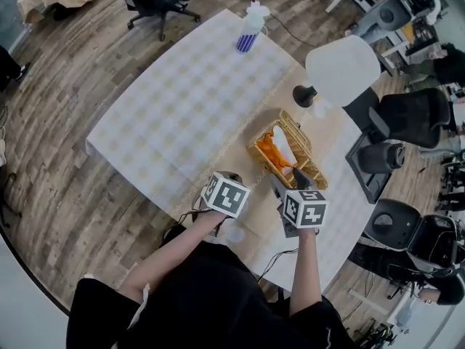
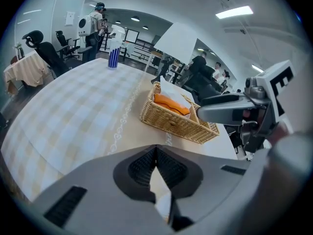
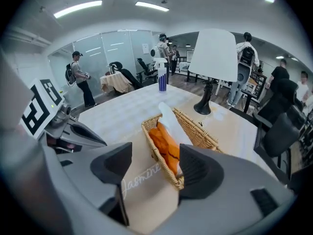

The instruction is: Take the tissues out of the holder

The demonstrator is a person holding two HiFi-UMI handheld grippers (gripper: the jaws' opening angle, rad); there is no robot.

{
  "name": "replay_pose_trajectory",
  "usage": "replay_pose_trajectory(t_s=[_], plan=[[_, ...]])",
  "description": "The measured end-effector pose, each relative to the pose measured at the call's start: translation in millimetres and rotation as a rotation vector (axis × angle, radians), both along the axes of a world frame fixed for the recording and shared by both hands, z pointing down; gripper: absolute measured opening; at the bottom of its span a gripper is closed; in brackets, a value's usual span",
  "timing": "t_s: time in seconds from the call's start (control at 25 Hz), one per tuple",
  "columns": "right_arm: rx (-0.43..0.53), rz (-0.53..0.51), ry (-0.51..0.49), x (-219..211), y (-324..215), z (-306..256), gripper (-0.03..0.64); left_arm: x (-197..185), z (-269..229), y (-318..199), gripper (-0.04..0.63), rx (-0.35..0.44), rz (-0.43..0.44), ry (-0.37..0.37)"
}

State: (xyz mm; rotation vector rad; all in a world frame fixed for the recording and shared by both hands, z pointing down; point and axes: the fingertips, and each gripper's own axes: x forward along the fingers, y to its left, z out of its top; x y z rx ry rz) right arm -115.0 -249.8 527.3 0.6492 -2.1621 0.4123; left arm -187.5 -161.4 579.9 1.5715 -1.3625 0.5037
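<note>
Left gripper (image 2: pixel 156 149) has its fingers closed tip to tip, nothing in them, over the tan table runner (image 2: pixel 134 131) just short of the basket (image 3: pixel 194 128). Right gripper (image 3: pixel 155 163) has its fingers wide apart and holds nothing; the basket's near corner sits between them, untouched. The orange tissue pack (image 3: pixel 165 143) lies inside the basket with a white tissue (image 3: pixel 168 115) sticking up from it. A lamp (image 3: pixel 210 55) stands just beyond the basket and a spray bottle (image 3: pixel 162 80) at the far end of the checked table (image 1: pixel 167 115).
</note>
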Motion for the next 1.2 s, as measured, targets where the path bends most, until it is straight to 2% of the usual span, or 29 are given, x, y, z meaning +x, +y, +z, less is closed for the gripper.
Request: replay_pose_trajectory(t_s=[0.2,0.68,1.2], plan=[[0.008,-0.017,0.057,-2,-27,9,0.319,-8,6,-8,0.000,-0.007,-0.002,0.007],[0.022,-0.095,0.184,-19,-68,42,0.325,-24,26,-6,0.000,-0.053,-0.035,0.034],[-0.093,-0.120,0.244,-25,-73,76,0.324,-34,44,-2,0.000,-0.088,-0.076,0.061]])
